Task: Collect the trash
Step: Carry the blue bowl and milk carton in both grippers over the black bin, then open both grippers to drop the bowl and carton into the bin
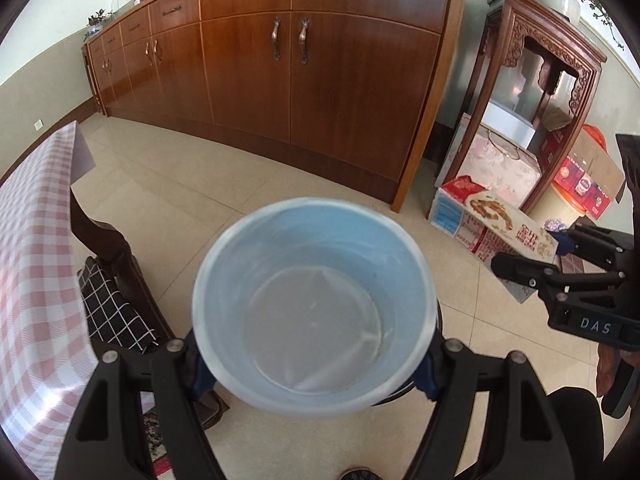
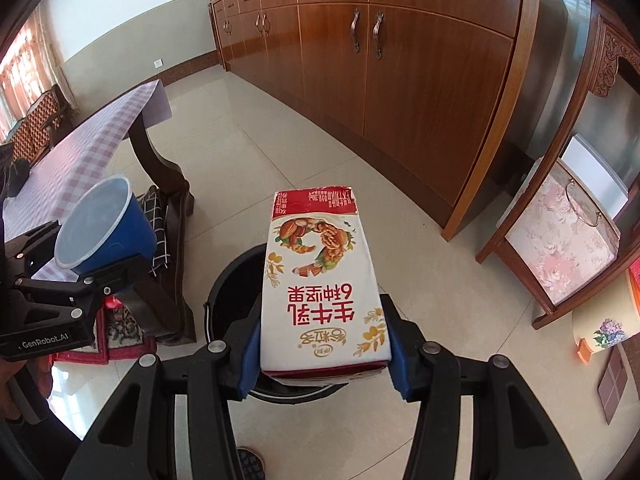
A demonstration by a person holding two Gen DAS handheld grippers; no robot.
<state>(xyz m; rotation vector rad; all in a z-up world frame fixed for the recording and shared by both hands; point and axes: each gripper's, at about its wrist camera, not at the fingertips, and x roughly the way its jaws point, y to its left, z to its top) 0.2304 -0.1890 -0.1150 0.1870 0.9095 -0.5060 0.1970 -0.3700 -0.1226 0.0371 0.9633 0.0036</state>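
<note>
Right tool clamped on milk carton, pads on both side faces, carton pointing forward and down over black bin on floor – lined up for drop, likely. Left tool gripping blue cup by its walls, mouth facing camera, empty inside; bin mostly hidden beneath. Checked bench off to left.

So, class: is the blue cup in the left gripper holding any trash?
No: the blue cup shows a bare inside down to its bottom.

1 cup, 1 carton, 1 bin, 2 claws
</note>
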